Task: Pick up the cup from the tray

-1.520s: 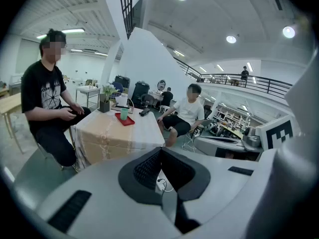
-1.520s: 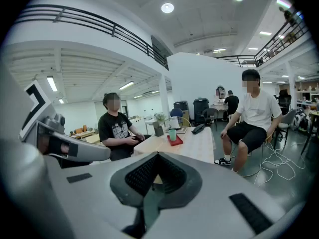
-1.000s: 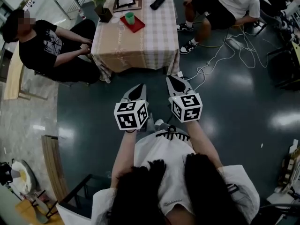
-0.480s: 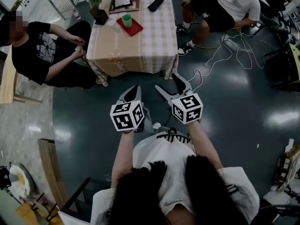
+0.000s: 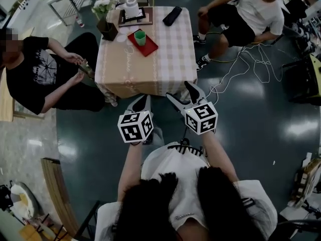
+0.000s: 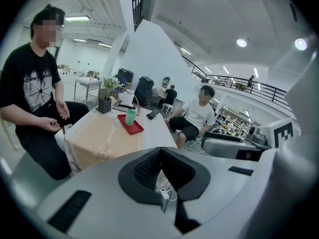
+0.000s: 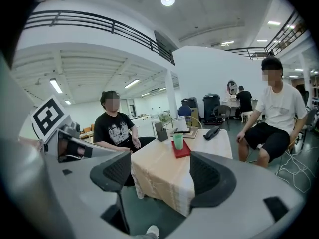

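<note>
A green cup (image 5: 140, 37) stands on a small red tray (image 5: 149, 44) near the far left of a table with a checked cloth (image 5: 165, 59). Both grippers hang in the air short of the table's near edge, well away from the cup. My left gripper (image 5: 142, 103) is shut and holds nothing. My right gripper (image 5: 179, 91) has its jaws spread and still opening, with nothing between them. In the left gripper view the cup (image 6: 130, 117) and the tray (image 6: 134, 127) lie far ahead. The right gripper view frames the cup (image 7: 178, 141) between its open fingers.
A seated person in a black shirt (image 5: 35, 79) is at the table's left, and another in a white shirt (image 5: 251, 11) sits at the back right. On the table are a potted plant (image 5: 106, 24), a white roll on a wooden tray (image 5: 131, 11) and a black case (image 5: 172, 15). Cables (image 5: 241, 59) lie on the floor at right.
The right gripper's jaws have gone from shut to wide apart. The table now sits lower and slightly nearer in the head view. The left gripper stays shut.
</note>
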The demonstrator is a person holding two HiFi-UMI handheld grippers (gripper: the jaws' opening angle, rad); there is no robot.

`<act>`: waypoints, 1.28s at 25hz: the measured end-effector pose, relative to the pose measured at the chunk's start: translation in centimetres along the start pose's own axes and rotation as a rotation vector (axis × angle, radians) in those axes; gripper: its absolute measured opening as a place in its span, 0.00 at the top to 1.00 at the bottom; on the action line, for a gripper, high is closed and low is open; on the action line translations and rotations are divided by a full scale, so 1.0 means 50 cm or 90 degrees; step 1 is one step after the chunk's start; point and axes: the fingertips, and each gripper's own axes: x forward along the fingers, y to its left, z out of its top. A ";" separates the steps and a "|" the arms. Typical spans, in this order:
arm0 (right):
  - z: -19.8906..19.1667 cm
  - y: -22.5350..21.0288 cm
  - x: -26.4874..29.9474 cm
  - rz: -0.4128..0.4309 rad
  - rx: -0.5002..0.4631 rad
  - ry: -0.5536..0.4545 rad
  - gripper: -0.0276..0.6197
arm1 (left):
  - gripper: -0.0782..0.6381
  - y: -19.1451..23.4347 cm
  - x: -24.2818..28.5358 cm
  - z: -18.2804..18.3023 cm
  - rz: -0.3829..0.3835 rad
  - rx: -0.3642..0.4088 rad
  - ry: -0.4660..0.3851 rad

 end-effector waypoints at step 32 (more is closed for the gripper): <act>0.152 -0.119 0.465 0.020 -0.071 0.074 0.35 | 0.88 0.283 0.204 0.256 0.048 0.000 0.025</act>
